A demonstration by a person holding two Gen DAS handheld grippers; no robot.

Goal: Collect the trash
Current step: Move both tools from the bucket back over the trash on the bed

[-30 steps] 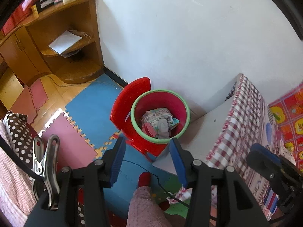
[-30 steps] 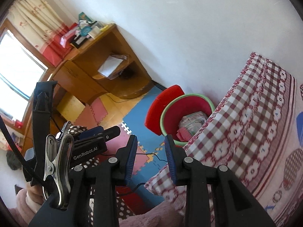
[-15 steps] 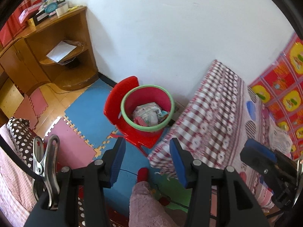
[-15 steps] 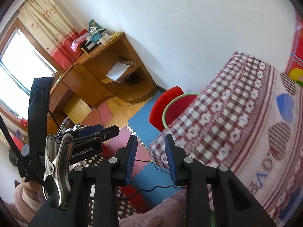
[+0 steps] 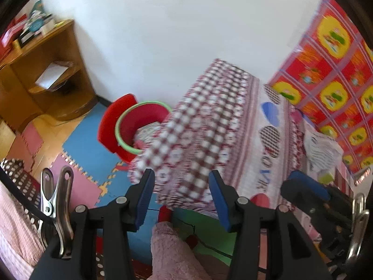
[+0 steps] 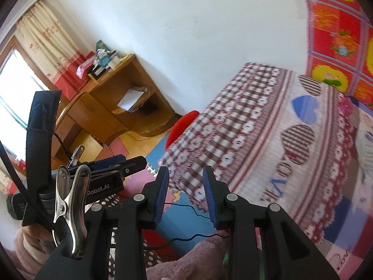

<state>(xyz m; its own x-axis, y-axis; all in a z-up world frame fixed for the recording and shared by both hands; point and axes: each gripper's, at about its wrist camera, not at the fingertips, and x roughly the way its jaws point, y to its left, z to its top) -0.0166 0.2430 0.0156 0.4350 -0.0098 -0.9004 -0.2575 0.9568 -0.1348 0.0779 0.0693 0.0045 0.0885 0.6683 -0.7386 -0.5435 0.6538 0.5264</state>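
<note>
A lived-in home bedroom. A bed (image 5: 233, 126) under a checked, heart-printed sheet fills the view from 2 to 5 o'clock. At 9 o'clock a wooden corner desk (image 6: 130, 98) stands beside a curtained window (image 6: 21, 74), with foam puzzle mats (image 5: 79, 149) on the floor.

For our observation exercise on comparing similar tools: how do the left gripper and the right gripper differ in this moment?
The left gripper has its jaws set wider apart than the right gripper. Past the left gripper the red bin shows its trash; past the right gripper the checked bedspread hides the bin. Both have blue pads and hold nothing.
</note>
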